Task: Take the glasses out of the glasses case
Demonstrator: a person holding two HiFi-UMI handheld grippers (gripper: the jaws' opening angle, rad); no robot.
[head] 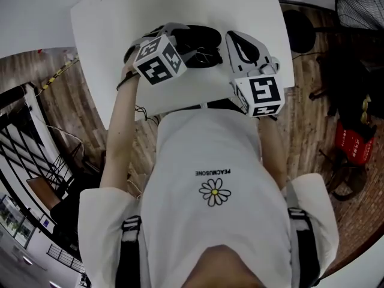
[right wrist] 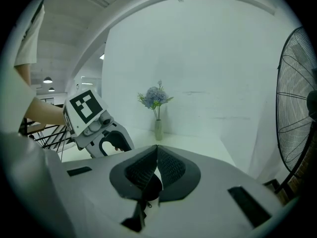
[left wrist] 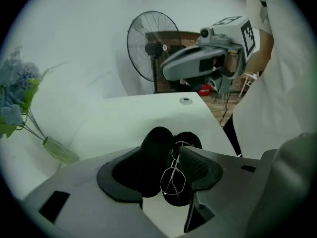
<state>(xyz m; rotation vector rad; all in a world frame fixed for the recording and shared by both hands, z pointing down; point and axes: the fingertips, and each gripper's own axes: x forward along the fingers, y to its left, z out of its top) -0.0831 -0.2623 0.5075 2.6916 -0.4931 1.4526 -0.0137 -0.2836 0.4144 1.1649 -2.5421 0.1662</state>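
An open black glasses case [head: 201, 41] lies on the white table [head: 114, 17]. In the left gripper view the case [left wrist: 151, 145] fills the gap below the jaws, and thin wire glasses [left wrist: 172, 178] rest in it close to the right-hand pad. My left gripper [left wrist: 159, 150] hangs open over the case with the glasses between its jaws, and neither pad presses on them. From the head view it [head: 180, 41] reaches the case from the left. My right gripper [right wrist: 157, 148] is shut, with a black piece of the case [right wrist: 148, 187] pinched between its jaws. It [head: 232, 38] sits at the case's right edge.
A vase of blue flowers [right wrist: 157, 103] stands at the table's far end, by the white wall. A standing fan [head: 360, 5] is on the wooden floor to the right of the table. A small round grommet [left wrist: 185, 100] sits in the tabletop beyond the case.
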